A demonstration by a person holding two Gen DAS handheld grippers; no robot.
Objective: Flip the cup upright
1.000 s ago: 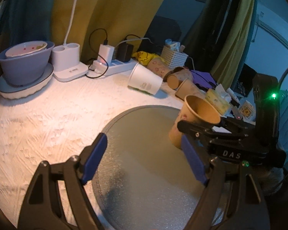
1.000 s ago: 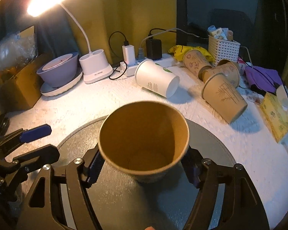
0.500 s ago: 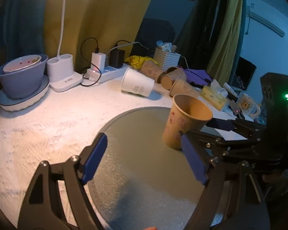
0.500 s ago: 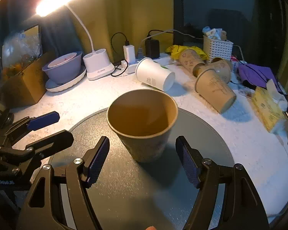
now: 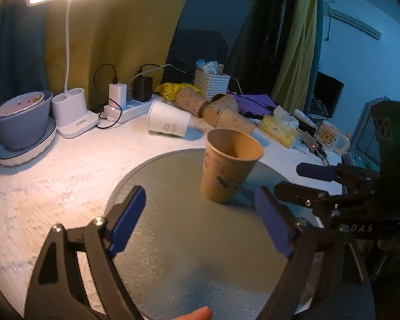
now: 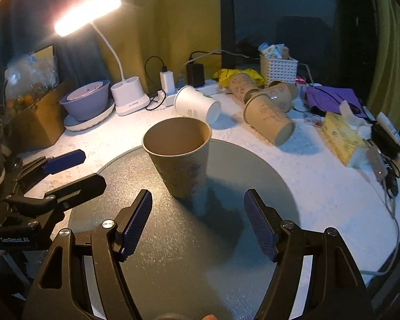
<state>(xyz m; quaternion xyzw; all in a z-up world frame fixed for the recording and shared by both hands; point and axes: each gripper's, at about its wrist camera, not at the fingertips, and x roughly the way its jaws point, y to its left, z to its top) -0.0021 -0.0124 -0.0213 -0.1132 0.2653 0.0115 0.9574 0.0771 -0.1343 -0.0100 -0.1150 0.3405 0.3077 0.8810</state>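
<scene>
A brown paper cup stands upright, mouth up, on a round grey mat atop a white textured tabletop. The right claw gapes wide just short of it, gripping nothing; the left claw, likewise wide and empty, hangs nearby. "DAS" marks the right claw's body. Behind, a white cup and other brown cups lie toppled under a lit desk lamp.
</scene>
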